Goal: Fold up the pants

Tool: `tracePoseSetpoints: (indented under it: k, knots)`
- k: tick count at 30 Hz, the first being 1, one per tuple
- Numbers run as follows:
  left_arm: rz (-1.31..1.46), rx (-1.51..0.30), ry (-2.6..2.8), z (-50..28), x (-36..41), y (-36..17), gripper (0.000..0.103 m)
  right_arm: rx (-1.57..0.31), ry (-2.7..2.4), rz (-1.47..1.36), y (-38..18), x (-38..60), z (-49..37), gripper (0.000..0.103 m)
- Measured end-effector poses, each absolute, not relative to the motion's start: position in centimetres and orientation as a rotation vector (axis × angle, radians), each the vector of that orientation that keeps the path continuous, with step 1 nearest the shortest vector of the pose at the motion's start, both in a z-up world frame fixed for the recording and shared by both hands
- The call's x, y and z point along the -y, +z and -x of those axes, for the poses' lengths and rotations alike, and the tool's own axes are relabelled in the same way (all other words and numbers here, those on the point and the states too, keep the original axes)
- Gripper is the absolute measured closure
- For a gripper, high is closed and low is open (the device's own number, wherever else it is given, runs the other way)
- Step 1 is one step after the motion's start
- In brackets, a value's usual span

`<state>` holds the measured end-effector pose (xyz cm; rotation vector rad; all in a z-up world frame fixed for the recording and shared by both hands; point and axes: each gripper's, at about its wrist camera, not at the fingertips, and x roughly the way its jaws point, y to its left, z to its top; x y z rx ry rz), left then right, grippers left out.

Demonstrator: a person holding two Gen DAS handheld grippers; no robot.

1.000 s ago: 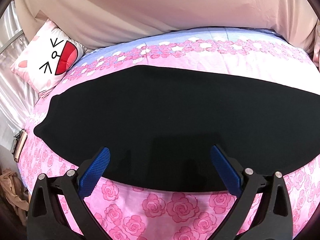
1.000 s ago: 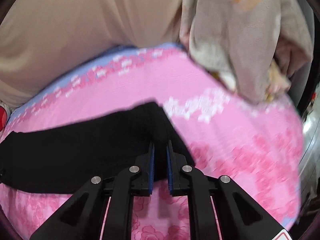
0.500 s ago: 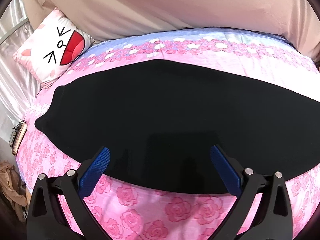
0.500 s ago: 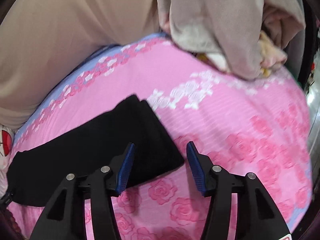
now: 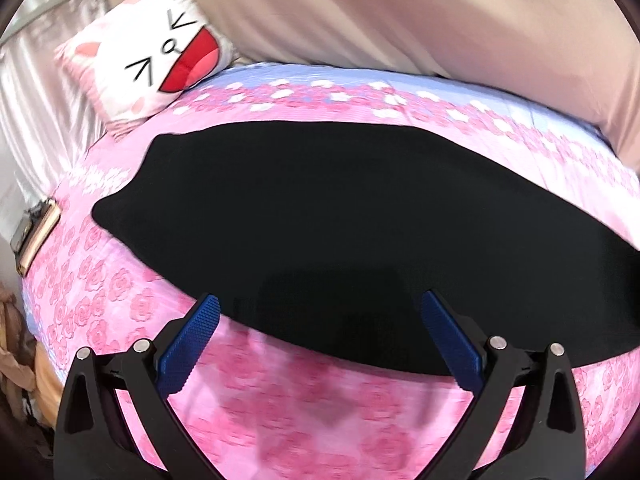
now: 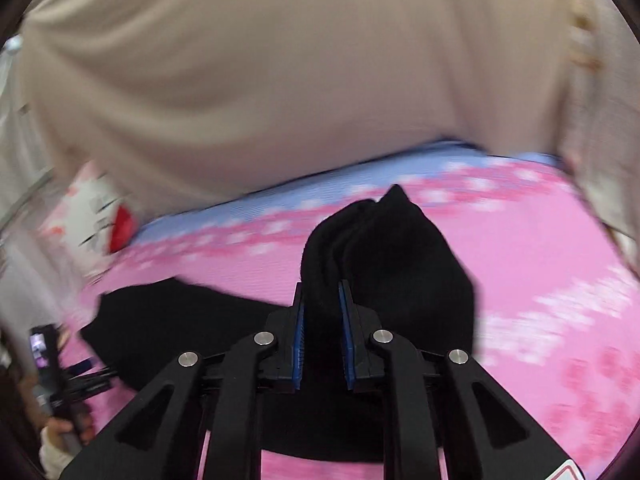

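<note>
Black pants (image 5: 320, 220) lie flat lengthwise across a pink rose-print bed (image 5: 280, 408). My left gripper (image 5: 320, 308) is open and empty, its blue pads over the pants' near edge. In the right wrist view, my right gripper (image 6: 321, 292) is shut on the end of the pants (image 6: 384, 264) and holds it bunched and lifted above the bed (image 6: 540, 264). The rest of the pants trails left on the bed. The left gripper (image 6: 76, 376) shows at the far left edge of that view.
A white cat-face pillow (image 5: 156, 52) sits at the bed's far left corner. A beige sheet (image 5: 400, 12) hangs behind the bed. A phone (image 5: 36, 236) lies at the bed's left edge. Silky curtain is at left.
My right gripper opened around the pants' end, then shut on it and lifted it, swinging left. My left gripper shifted slightly right and stayed open.
</note>
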<state>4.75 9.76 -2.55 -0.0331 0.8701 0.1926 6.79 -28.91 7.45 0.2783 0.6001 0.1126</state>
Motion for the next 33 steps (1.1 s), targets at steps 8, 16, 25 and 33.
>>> tracePoseSetpoints:
  k: [8,16,25,33]
  knots:
    - [0.122,-0.866,0.269,-3.7,-18.1,-2.4,0.005,-0.853,0.454,-0.117,-0.3,8.7,-15.8,0.080]
    - [0.336,-0.835,0.279,-3.4,-27.0,-2.6,0.005,-0.698,0.247,-0.111,3.0,12.8,-10.4,0.045]
    - [0.642,-0.892,0.252,-7.5,-32.4,-5.7,0.005,-0.798,-0.108,-0.259,0.0,26.9,-4.8,0.039]
    - [0.560,-0.920,0.317,-8.7,-29.6,-5.6,0.005,-0.867,0.023,-0.391,-5.1,26.8,-6.8,0.048]
